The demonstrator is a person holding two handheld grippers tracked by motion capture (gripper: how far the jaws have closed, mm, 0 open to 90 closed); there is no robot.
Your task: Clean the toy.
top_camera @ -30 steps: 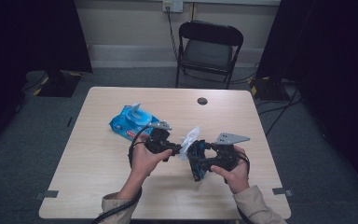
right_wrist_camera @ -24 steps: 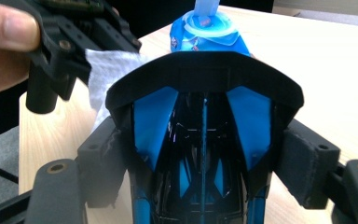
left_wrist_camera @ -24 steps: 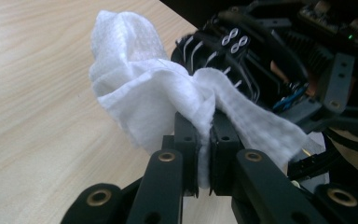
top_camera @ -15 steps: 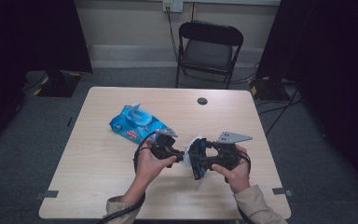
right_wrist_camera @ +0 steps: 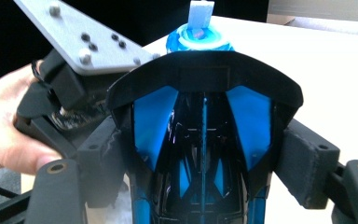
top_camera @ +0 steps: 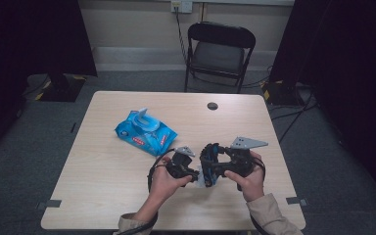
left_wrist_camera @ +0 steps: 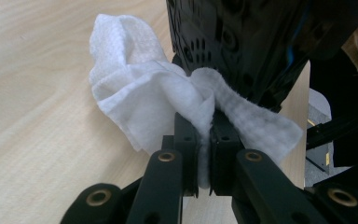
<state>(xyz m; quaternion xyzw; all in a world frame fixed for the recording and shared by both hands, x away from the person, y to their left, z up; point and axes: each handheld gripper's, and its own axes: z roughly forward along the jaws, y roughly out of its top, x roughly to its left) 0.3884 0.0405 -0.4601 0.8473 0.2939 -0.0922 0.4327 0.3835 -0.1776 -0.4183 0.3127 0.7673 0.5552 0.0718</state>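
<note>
Pinching the white wipe [left_wrist_camera: 140,93] tight in the left gripper [left_wrist_camera: 205,126], jaws all but closed on a fold of it, loose ends flaring out left and right of the tips. Clamping the black-and-blue device [right_wrist_camera: 205,84] by its flanks in the right gripper [right_wrist_camera: 203,158], jaws standing fairly wide around the body, just right of the wipe and above the near right part of the table [top_camera: 103,186]. Judging the step as wiping that device clean: holding the right side steady, dragging the bunched cloth rather than the hard jaw tips across the shell, pressing lightly, rolling the wrist to follow the curve. Watching for the wipe slipping out of the narrow pinch. Leaving the blue wipe pack [top_camera: 144,132], flap up, farther off to the left, within reach for a fresh sheet.
</note>
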